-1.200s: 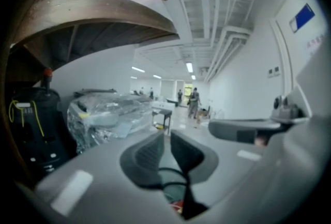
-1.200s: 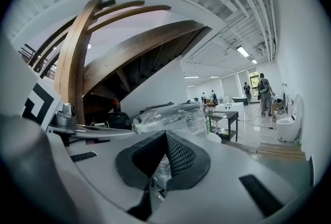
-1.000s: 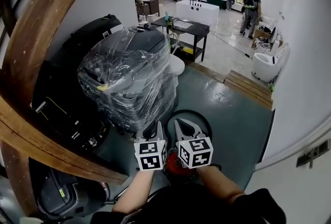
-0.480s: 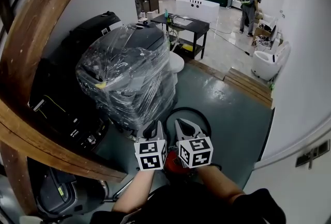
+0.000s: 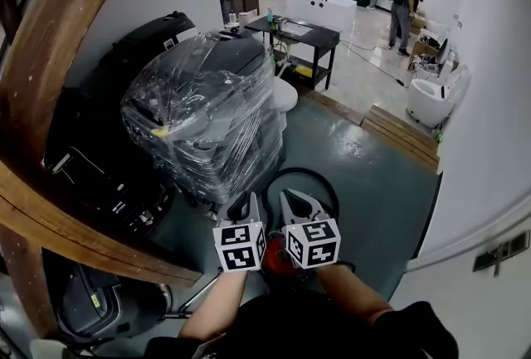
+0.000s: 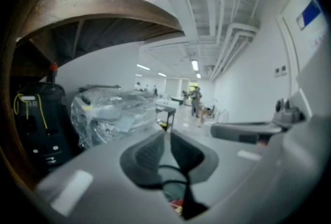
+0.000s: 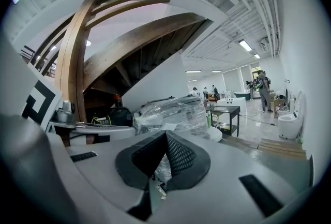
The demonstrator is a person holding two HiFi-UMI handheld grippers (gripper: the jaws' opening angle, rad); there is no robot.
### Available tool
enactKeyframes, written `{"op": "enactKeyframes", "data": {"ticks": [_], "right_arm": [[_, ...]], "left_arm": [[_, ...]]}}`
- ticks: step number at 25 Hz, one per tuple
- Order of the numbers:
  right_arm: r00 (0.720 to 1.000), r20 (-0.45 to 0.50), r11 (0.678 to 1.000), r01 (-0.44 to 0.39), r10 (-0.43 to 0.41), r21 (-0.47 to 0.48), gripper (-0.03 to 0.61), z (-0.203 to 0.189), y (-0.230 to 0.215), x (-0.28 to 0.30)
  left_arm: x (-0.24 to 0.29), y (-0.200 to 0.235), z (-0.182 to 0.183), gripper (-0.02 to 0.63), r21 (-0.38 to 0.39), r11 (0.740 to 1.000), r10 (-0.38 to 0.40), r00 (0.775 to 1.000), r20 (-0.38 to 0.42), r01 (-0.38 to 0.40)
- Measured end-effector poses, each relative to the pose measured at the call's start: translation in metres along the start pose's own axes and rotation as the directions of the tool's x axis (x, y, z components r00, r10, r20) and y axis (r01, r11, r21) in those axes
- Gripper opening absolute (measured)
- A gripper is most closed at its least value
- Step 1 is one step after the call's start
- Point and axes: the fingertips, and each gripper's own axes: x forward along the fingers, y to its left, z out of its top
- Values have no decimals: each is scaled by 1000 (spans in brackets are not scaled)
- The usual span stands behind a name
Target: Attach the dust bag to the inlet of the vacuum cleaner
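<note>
Only a red casing of the vacuum cleaner (image 5: 277, 264) shows, low between both grippers; no dust bag can be made out. The left gripper (image 5: 246, 205) and right gripper (image 5: 300, 201) have their jaws together, empty. A black hose (image 5: 304, 172) loops just ahead. A plastic-wrapped machine (image 5: 207, 117) blocks the way beyond, with a wooden beam (image 5: 58, 59) to the left.

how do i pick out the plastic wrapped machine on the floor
Start at the curved wooden beam sweeping down the left of the head view. Right of it stand bulky black machines; the plastic wrapped machine is the one nearest the open floor. It alone is bundled in shiny clear film.
</note>
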Motion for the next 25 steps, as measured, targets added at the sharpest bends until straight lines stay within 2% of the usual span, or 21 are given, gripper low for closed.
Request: {"op": "enactKeyframes", "data": {"ticks": [6, 10, 14, 25], "right_arm": [[1000, 5, 1000, -18, 18, -1, -2, 4, -1, 5], [998, 17, 997, -60, 59, 46, -2, 5, 6, 6], [998, 35, 999, -42, 43, -28, -3, 7, 8, 4], [1000, 16, 998, -22, 23, -58, -3, 4, 8, -1]], "left_arm": [[2, 2, 1, 35, 2, 1000, 18, 1000, 1, -18], [2, 6, -1, 35, 2, 1000, 29, 1000, -5, -29], [0, 5, 0, 35, 8, 999, 32, 999, -1, -32], [-5, 0, -3, 35, 8, 1000, 24, 1000, -10, -24]]}}
